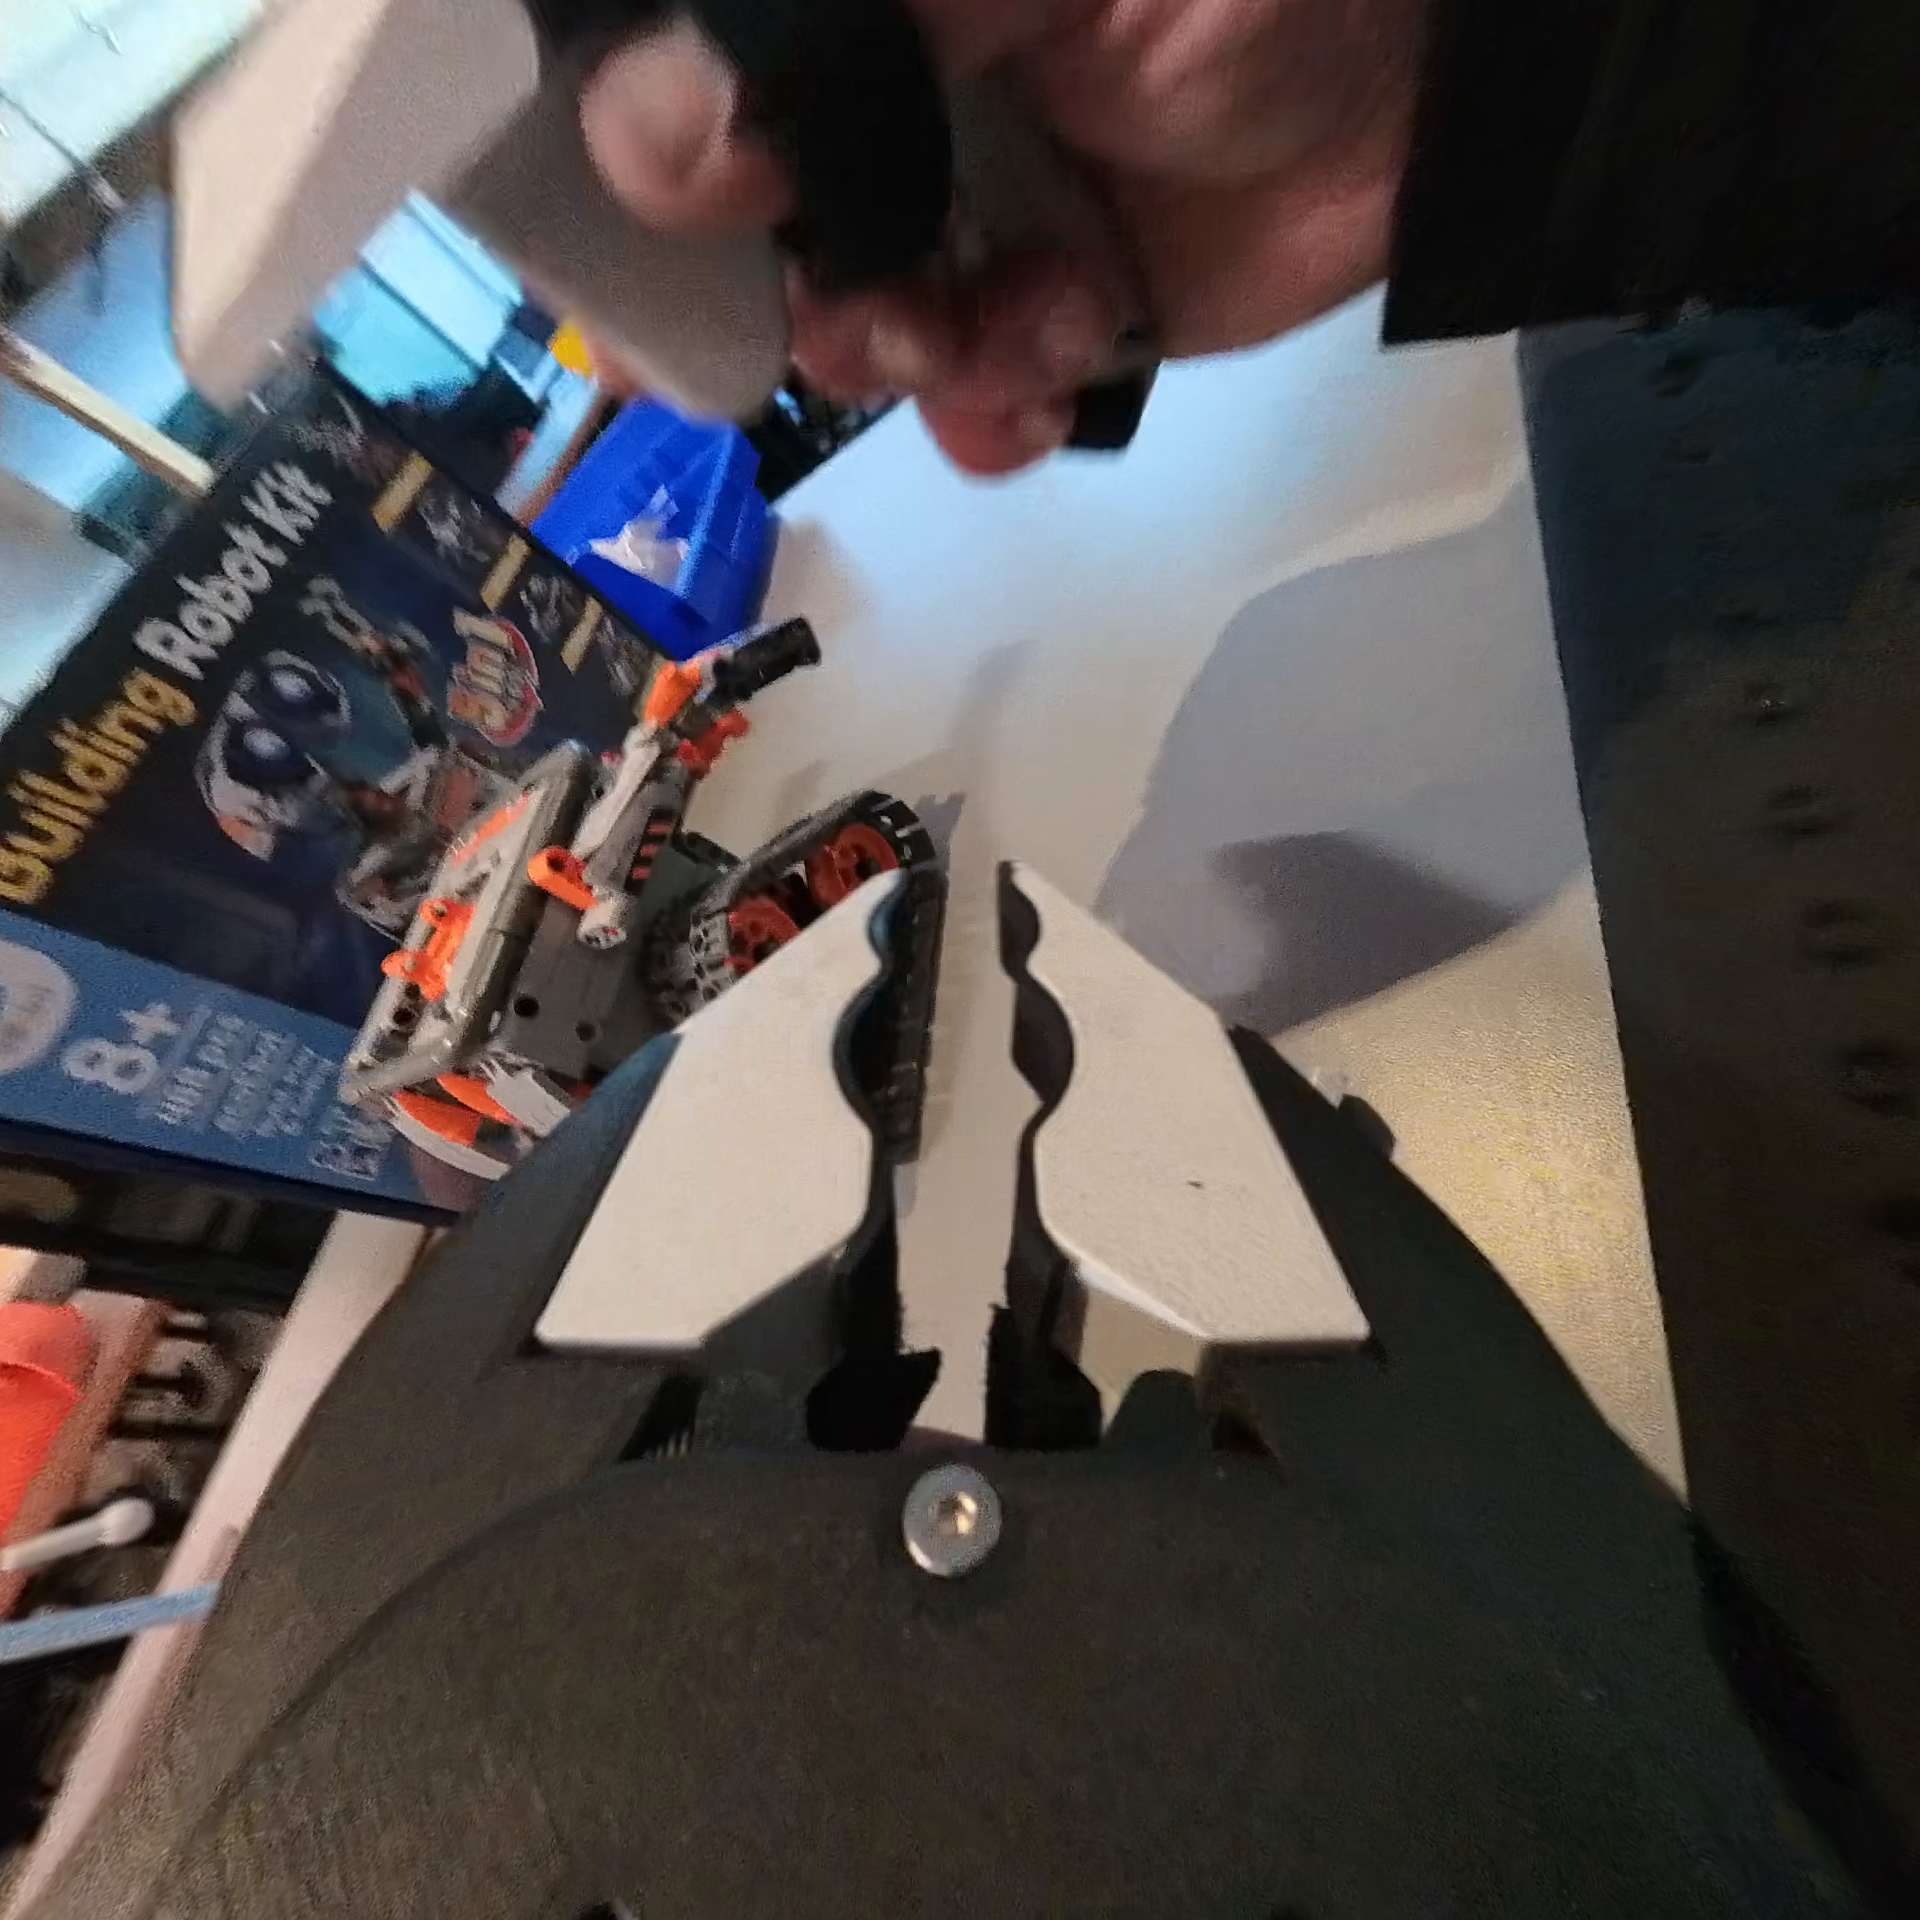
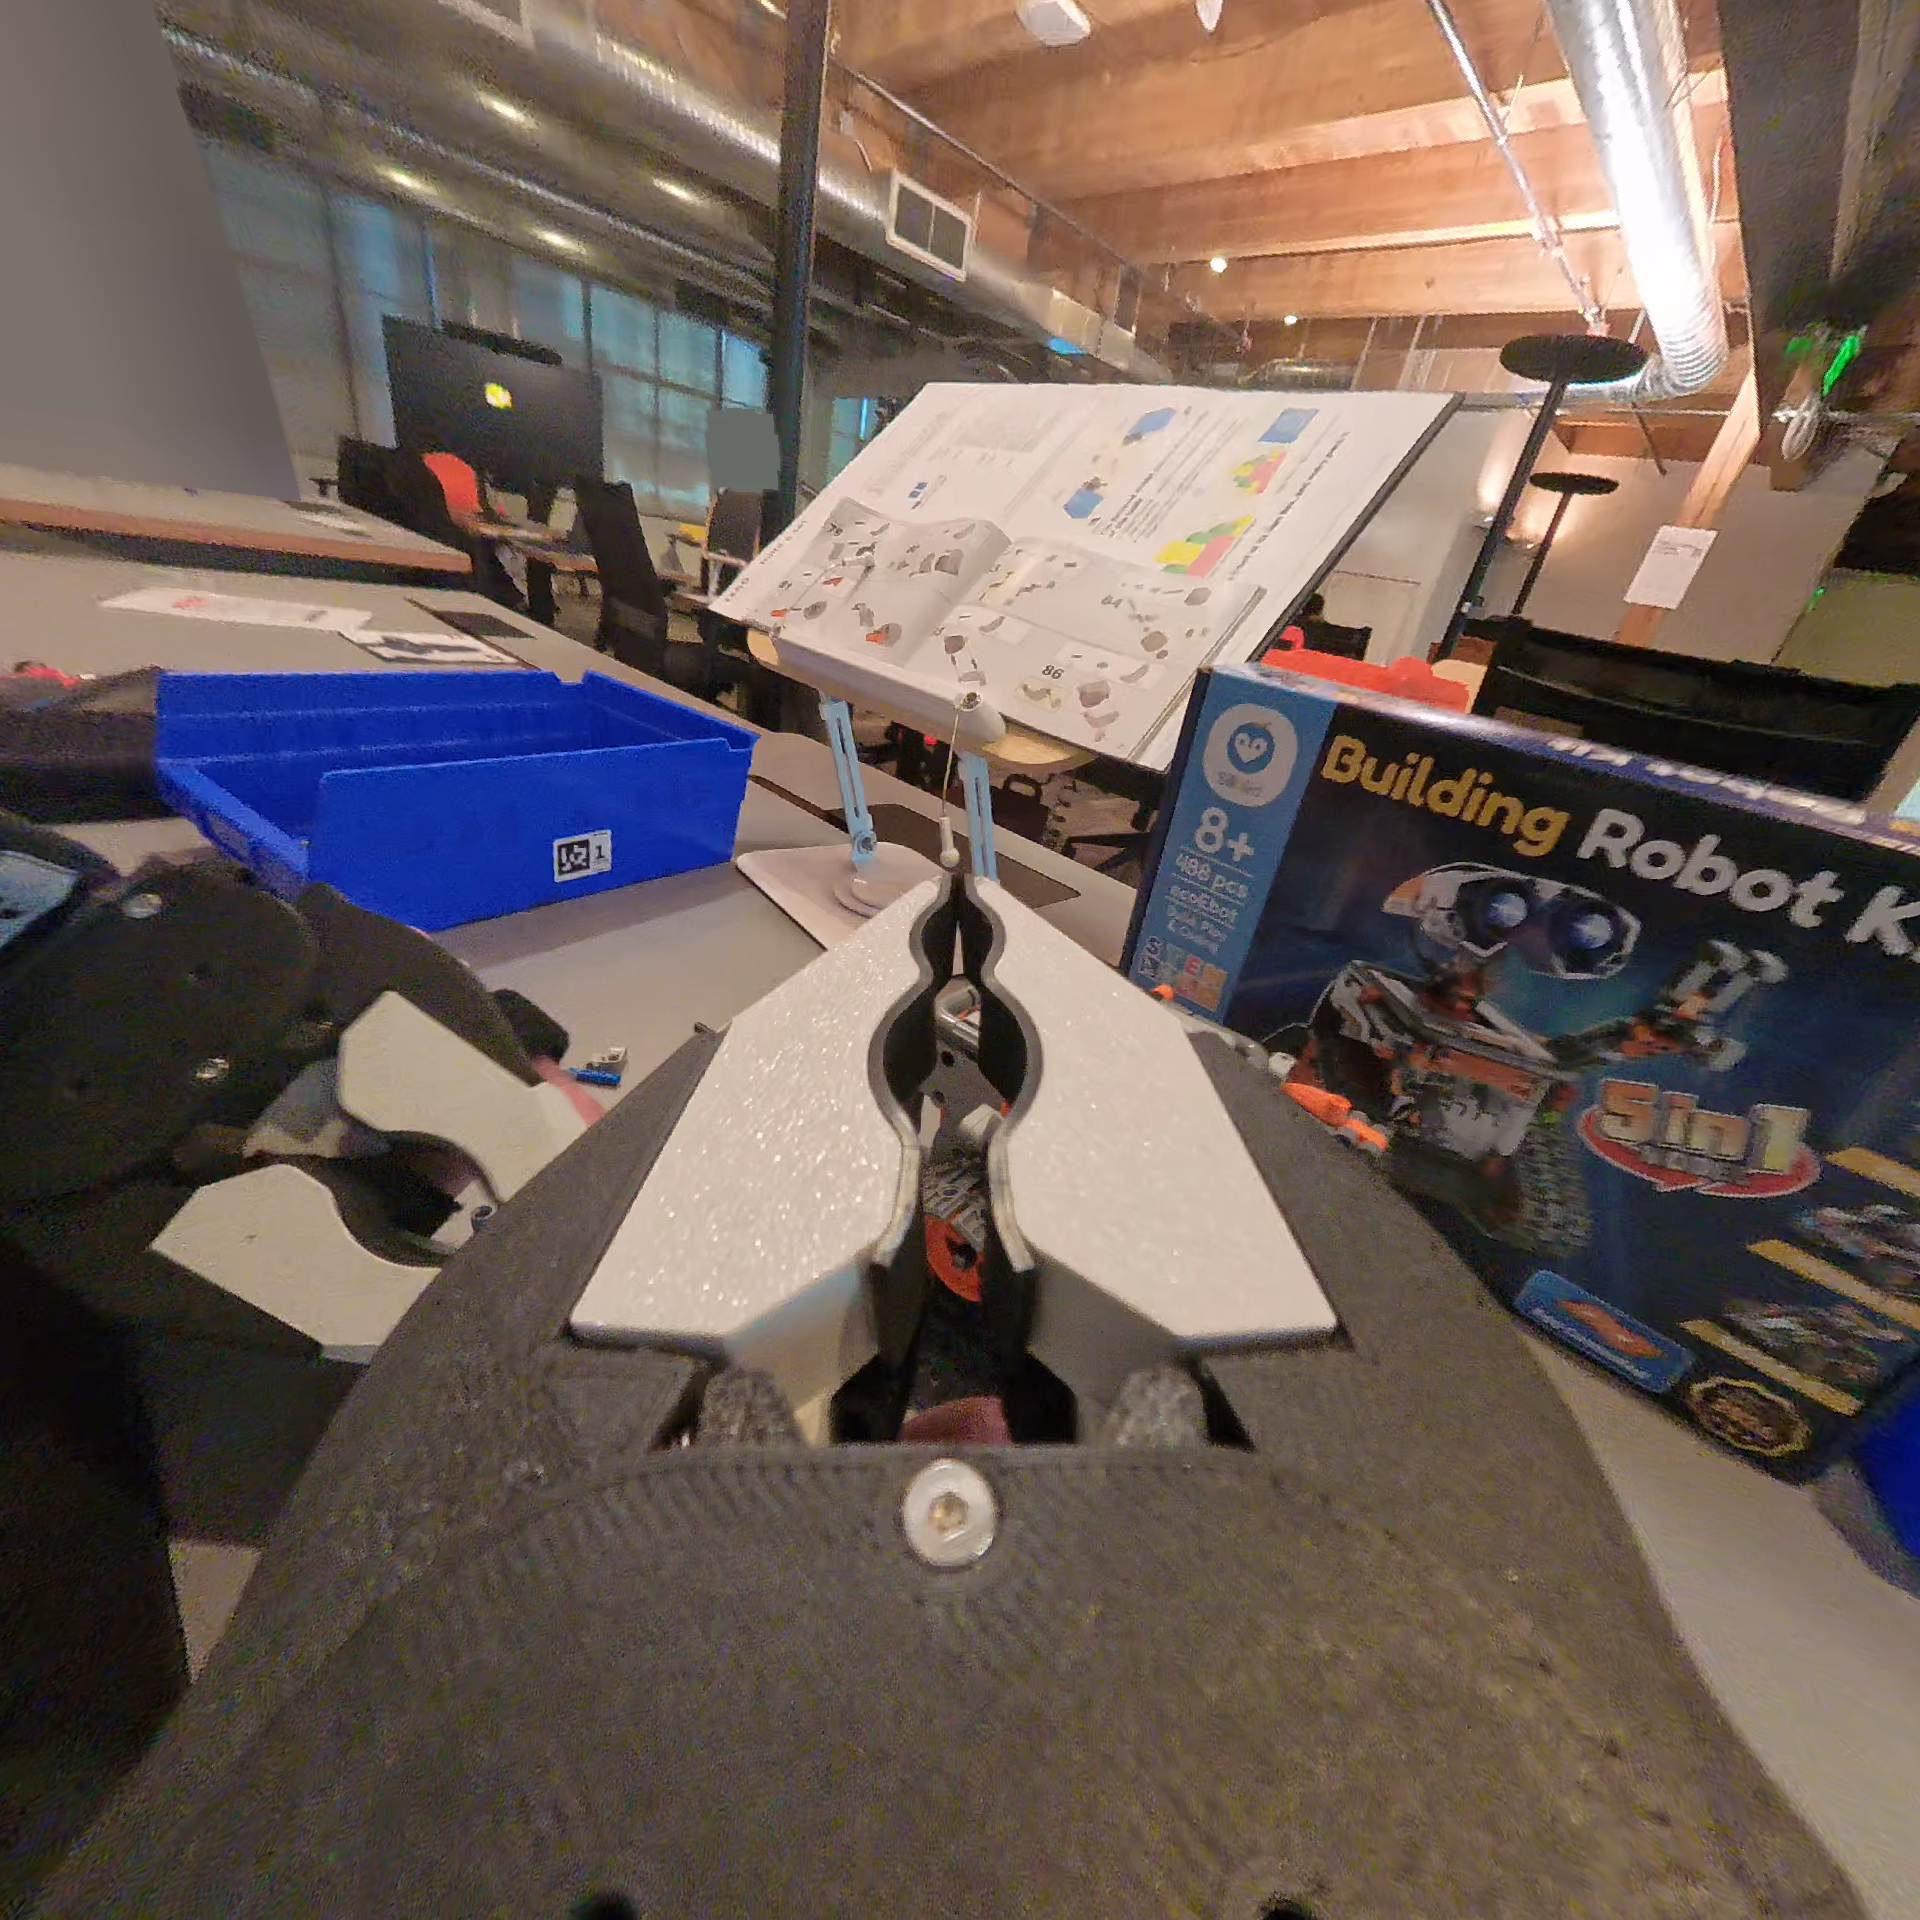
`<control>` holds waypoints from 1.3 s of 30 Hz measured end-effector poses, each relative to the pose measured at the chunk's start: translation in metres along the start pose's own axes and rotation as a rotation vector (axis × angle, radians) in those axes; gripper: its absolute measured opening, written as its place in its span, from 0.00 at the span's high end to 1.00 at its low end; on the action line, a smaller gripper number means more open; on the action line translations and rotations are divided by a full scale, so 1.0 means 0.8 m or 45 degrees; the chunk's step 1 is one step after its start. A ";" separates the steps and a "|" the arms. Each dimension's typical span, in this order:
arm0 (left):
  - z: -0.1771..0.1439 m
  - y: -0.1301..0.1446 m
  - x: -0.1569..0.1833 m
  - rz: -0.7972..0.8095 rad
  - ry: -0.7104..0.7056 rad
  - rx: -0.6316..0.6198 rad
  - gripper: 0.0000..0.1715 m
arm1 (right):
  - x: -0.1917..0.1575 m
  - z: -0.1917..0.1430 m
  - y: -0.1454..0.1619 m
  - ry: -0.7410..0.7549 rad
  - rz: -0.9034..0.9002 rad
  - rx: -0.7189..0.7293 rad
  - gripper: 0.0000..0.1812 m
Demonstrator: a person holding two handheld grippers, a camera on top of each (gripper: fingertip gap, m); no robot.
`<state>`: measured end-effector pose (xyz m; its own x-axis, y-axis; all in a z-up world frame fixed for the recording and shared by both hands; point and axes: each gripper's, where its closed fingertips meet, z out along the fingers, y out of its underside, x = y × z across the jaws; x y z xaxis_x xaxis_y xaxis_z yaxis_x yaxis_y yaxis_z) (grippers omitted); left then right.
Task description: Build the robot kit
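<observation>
A grey, black and orange tracked robot model (image 1: 582,914) stands on the white table (image 1: 1091,623). My left gripper (image 1: 949,883) lies just right of the model's black track (image 1: 831,883). Its jaws stand a narrow gap apart, and bare table shows between the track and the right finger. My right gripper (image 2: 951,883) is shut with its tips touching. Parts of the model (image 2: 951,1236) show below through the openings between its fingers. The left gripper also shows in the right wrist view (image 2: 343,1164). A blurred hand (image 1: 1039,260) holds the right gripper (image 1: 468,208) above the model.
The dark blue kit box (image 2: 1558,987) stands right of the model, and also shows in the left wrist view (image 1: 239,727). A blue bin (image 2: 447,790) sits at the back left. An open instruction booklet (image 2: 1039,540) rests on a stand. Small loose parts (image 2: 603,1065) lie on the table. The left gripper's tips are roughly 12 cm from the right gripper's.
</observation>
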<state>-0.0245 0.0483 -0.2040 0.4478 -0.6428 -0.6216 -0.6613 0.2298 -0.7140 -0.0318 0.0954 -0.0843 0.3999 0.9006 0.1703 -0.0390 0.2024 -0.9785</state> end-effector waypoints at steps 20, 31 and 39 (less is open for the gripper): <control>-0.048 -0.049 -0.045 0.250 -0.177 0.145 0.87 | 0.020 -0.003 0.047 0.060 0.034 -0.049 1.00; -0.300 0.165 -0.347 -0.230 -0.601 -0.636 0.65 | -0.023 0.006 0.047 -0.054 -0.116 -0.112 1.00; -0.392 0.408 -0.306 -0.994 -0.388 -1.188 0.65 | -0.049 0.007 0.046 -0.122 -0.221 -0.150 1.00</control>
<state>-0.5384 0.0519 -0.1837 0.9498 -0.1509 -0.2742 -0.2753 -0.8196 -0.5024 -0.0541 0.0700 -0.1265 0.3022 0.8897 0.3422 0.1323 0.3164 -0.9394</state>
